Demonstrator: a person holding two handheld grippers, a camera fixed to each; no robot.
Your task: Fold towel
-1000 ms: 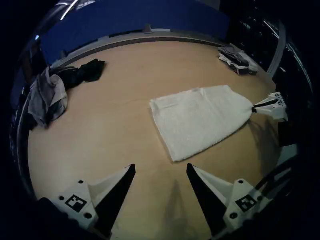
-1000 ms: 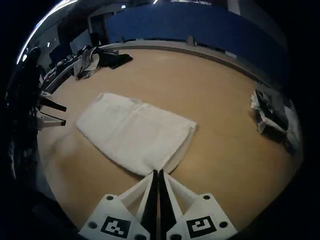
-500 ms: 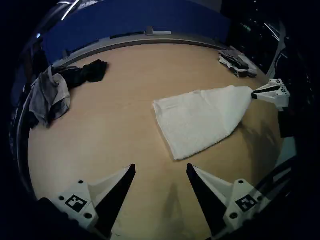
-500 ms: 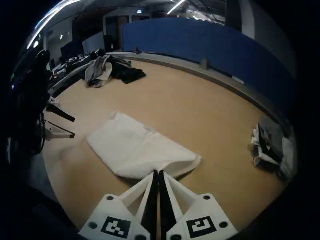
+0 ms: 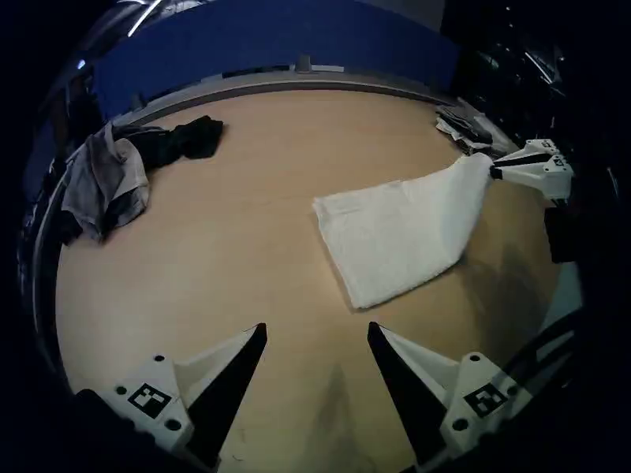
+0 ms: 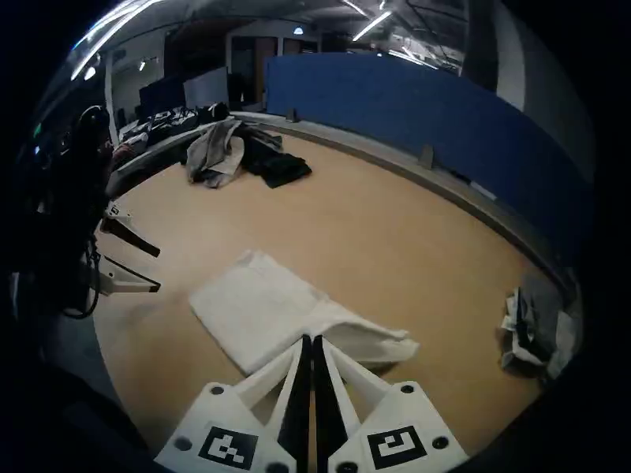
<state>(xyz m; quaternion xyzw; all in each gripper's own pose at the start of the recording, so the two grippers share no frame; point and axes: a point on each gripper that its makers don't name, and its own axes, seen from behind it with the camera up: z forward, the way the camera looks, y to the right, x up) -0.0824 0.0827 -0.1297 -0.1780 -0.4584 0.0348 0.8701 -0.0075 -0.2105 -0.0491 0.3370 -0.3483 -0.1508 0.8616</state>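
A heap of clothes (image 5: 102, 185) lies at the left edge of the table (image 5: 237, 236). My left gripper (image 5: 315, 327) hangs over the bare wood. Its fingers are spread wide and hold nothing. The towel (image 5: 398, 236) lies near the middle of the table, a bit to the right. Its far right corner is up off the wood. My right gripper (image 6: 309, 339) pinches that corner, with its fingers pressed together. A small pile (image 5: 465, 130) sits far right.

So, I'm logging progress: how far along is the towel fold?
Done: the towel already lies as a compact rectangle, seemingly layered. In hand: the right gripper is shut on one corner, raised off the table. Remaining: laying that corner across; the left gripper is open, holding nothing.
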